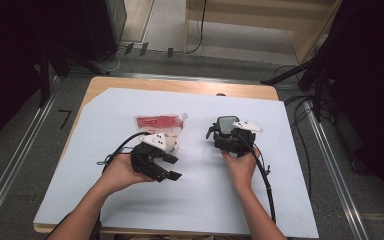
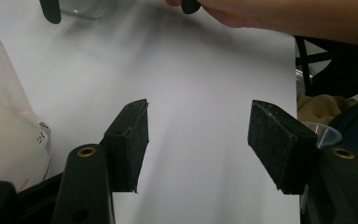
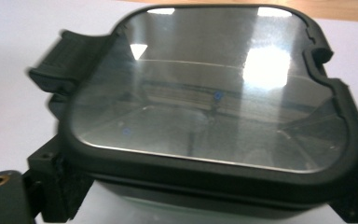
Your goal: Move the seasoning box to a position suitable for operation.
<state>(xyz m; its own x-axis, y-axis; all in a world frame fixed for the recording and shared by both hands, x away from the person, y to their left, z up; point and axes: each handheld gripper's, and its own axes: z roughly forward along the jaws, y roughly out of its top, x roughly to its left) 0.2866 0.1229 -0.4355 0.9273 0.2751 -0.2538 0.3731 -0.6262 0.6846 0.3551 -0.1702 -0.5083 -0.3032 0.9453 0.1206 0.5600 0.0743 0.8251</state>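
A red and white spouted pouch [image 1: 160, 122] lies flat on the white sheet, and it shows as a pale bag [image 2: 4, 130] in the left gripper view. Just in front of it, my left gripper [image 1: 172, 167] [image 2: 198, 140] is open with only bare sheet between its jaws. My right gripper [image 1: 227, 136] [image 3: 200, 205] is shut on a dark container with a black-rimmed clear lid [image 1: 226, 123] [image 3: 205, 107]. One of its pads [image 3: 58, 191] presses on the container's left side. A latch tab sticks out at the lid's left.
The white sheet [image 1: 205, 200] covers a wooden table whose far edge [image 1: 180, 85] shows. Dark stands and cables [image 1: 305, 75] surround the table on the floor. In the left gripper view a clear plastic piece [image 2: 324, 133] lies past the table's edge.
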